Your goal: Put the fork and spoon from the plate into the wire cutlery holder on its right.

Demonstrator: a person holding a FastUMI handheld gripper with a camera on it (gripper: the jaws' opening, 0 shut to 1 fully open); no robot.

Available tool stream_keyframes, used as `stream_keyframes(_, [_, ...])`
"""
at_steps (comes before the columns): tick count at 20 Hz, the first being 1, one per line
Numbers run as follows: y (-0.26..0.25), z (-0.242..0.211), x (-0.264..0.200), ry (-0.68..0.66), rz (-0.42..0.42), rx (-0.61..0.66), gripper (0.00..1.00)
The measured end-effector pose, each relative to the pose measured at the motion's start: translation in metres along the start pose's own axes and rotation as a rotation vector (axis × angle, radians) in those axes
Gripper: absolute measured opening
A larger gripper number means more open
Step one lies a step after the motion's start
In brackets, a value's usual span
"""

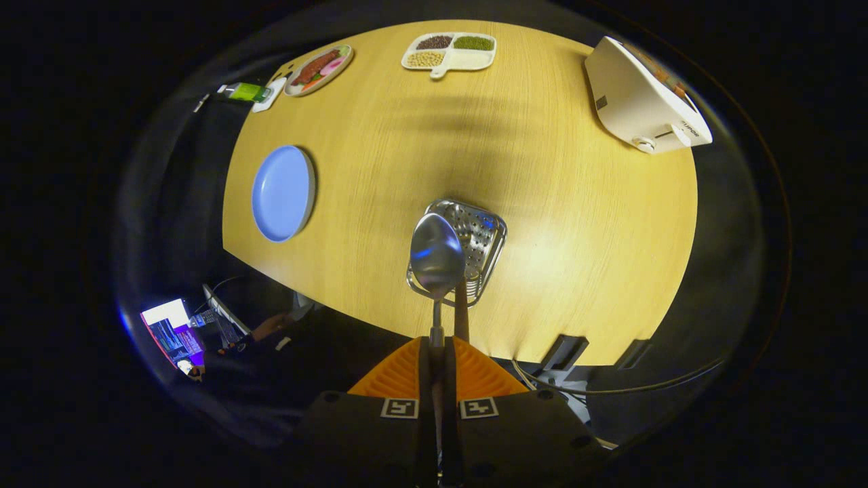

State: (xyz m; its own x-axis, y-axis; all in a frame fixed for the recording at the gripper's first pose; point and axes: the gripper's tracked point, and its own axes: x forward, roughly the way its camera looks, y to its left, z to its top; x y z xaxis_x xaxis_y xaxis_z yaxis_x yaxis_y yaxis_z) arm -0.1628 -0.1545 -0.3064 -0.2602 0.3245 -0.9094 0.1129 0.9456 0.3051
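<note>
My gripper is shut on the thin handle of a metal spoon, high above the wooden table. The spoon's bowl points away from the fingers and hangs over the metal cutlery holder, covering its near left part. The holder has a perforated bottom and a wire rim. A brown stick-like handle rises from the holder's near side, right beside the spoon's stem; I cannot tell whether it is the fork. The blue plate lies to the holder's left with nothing on it.
At the table's far side lie a white divided tray of beans and an oval dish of food. A white appliance stands at the far right. Off the near left edge are a lit screen and a person's hand.
</note>
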Motion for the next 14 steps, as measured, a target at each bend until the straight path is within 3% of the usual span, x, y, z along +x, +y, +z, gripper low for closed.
stream_keyframes(7, [-0.014,0.014,0.017,0.263,-0.055,0.040,0.08])
stream_keyframes(14, [-0.019,0.044,0.039,0.381,-0.076,0.097,0.08])
